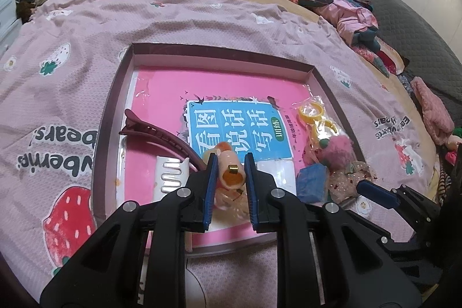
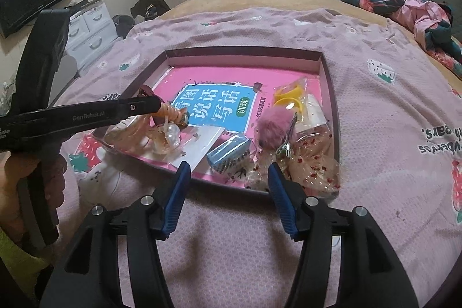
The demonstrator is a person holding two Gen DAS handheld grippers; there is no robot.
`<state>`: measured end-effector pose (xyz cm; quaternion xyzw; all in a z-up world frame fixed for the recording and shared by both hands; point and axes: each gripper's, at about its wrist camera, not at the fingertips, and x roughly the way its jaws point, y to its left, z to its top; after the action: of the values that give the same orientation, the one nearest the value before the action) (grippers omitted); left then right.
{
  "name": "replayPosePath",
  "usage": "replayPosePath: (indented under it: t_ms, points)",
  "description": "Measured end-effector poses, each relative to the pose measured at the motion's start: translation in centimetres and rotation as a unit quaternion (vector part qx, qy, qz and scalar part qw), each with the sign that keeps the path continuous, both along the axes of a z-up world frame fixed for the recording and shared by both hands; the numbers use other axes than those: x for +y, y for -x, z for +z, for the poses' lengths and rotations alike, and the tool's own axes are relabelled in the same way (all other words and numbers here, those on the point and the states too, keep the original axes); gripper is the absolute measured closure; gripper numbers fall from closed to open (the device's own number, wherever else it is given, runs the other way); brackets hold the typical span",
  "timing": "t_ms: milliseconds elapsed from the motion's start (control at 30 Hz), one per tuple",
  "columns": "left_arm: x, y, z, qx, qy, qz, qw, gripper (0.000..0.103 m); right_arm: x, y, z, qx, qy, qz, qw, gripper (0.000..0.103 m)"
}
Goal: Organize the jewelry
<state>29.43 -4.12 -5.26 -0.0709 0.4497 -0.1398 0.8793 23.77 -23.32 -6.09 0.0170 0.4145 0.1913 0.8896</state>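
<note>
Left wrist: left gripper tilted downward

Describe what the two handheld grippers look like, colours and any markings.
Both grippers, the left gripper and the right gripper, have black plastic frames with silver round bolts and ribbed blue pads on the fingers. The left one's side bears white lettering reading GenRobot.AI.

Pink strawberry-print blanket, pink-and-blue book, yellow rings, maroon hair clip
</note>
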Motion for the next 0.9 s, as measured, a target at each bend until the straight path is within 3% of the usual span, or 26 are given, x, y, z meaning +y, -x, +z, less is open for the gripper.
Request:
replayPosePath:
  t_ms: [67,133,200,433,767,900]
  points:
    - [0.1,0.3,0.4,-0.003,0.0,0.001,1.0,0.09,-0.1,0.4,0.3,-0.001,-0.001,0.0,1.0,0.046]
    - [0.1,0.7,0.9,-0.003,0.001,0.002,1.0,0.074,-0.2,0.7,0.6,-0.003,-0.003,-0.001,1.0,0.044]
    - [0.0,1.1,1.3,-0.005,0.002,0.001,1.0,0.066,-0.4,1.2,0.9,-0.005,-0.006,-0.002,1.0,0.043]
    - [-0.1,3.3,3.7,-0.025,0.003,0.0,0.9997,0.05,-0.8,3.1,2.3,-0.015,-0.013,-0.004,1.0,0.038]
    - [0.3,7.8,6.7,-0.064,0.01,0.002,0.9979,0.027,-2.1,6.7,5.3,-0.049,-0.023,-0.017,0.998,0.018]
    - [0.5,10.3,7.5,-0.079,0.005,0.001,0.9968,0.02,-2.8,7.6,6.3,-0.063,-0.024,-0.029,0.997,0.016]
